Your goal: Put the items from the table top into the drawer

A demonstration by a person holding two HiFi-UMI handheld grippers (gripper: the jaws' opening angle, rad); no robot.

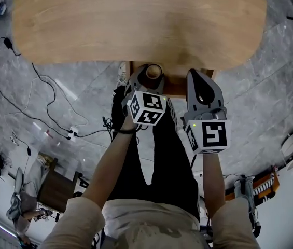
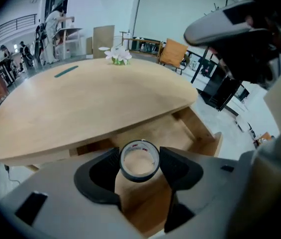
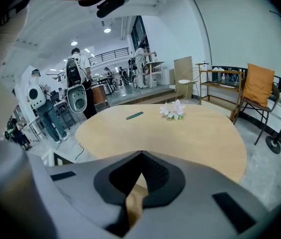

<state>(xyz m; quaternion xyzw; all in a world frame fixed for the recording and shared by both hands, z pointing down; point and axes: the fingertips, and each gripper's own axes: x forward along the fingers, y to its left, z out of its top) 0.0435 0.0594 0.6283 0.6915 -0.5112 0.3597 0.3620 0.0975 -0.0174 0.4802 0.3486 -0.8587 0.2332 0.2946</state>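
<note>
Nearest, the person (image 1: 151, 222) stands at the curved edge of the counter (image 1: 136, 25) with both forearms stretched forward and down. The left tongs (image 2: 139, 153) are spread wide and pinching a roll of dark tape (image 2: 139, 178), one pad against each side of the ring. The roll sits upright between them with its hole looking back along the tool (some red print runs along the core's rim, too small to read). Beside them, on the person's right, the right tongs (image 3: 140, 155) are pressed together at the tips with nothing caught in them.

Just beyond and below the tape is the drawer (image 2: 192, 128), pulled out from under the counter's edge. Its pale wooden floor shows beneath the roll, which hangs over it and, as far as I can tell, does not rest on it. From above, the right tongs point toward the same open drawer.

Further off, the broad wooden top carries a small bunch of white flowers (image 3: 174, 110) and, near it but apart, a slim green stick-like thing (image 3: 134, 115), both toward the far side. Past the counter are a chair with an orange cushion (image 3: 257, 86), a shelf rack (image 3: 219, 86) and several people (image 3: 43, 108) standing about the hall
</note>
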